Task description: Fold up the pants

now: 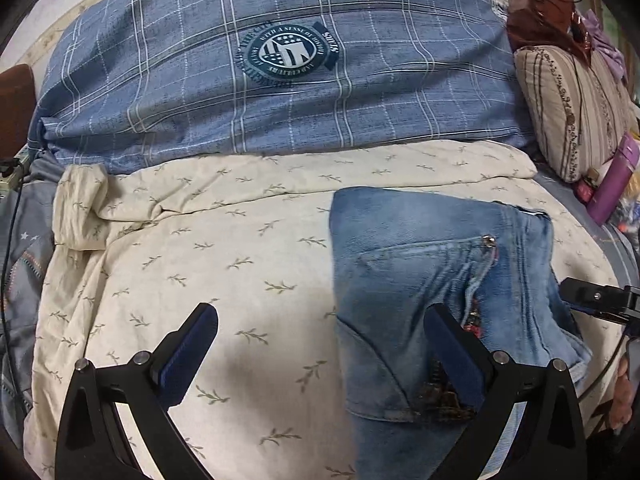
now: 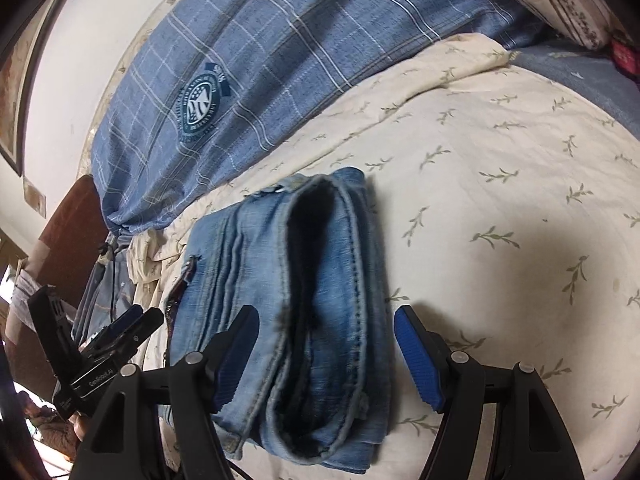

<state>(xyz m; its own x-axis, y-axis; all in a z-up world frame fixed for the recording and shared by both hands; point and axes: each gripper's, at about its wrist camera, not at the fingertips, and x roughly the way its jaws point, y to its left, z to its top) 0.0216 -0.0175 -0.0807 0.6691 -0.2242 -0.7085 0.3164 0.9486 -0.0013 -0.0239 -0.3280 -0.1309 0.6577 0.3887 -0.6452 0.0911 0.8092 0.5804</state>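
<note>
The folded blue jeans [image 1: 432,264] lie on the cream leaf-print sheet [image 1: 224,264], right of centre in the left wrist view. My left gripper [image 1: 324,344] is open and holds nothing; its right finger [image 1: 452,356] hangs over the jeans' pocket area and its left finger over bare sheet. In the right wrist view the jeans [image 2: 320,280] form a thick stack with the open waistband facing me. My right gripper [image 2: 328,354] is open and straddles that stack; the right pad [image 2: 418,360] stands clear of the denim. The left gripper [image 2: 128,326] shows at the left edge there.
A blue plaid duvet [image 1: 280,72] with a round emblem is piled behind the sheet. At the right sit a striped pillow [image 1: 576,112], a brown bag [image 1: 548,16] and a purple bottle [image 1: 612,184]. A black cable [image 1: 10,240] runs along the left. The right gripper [image 1: 596,300] pokes in at the right.
</note>
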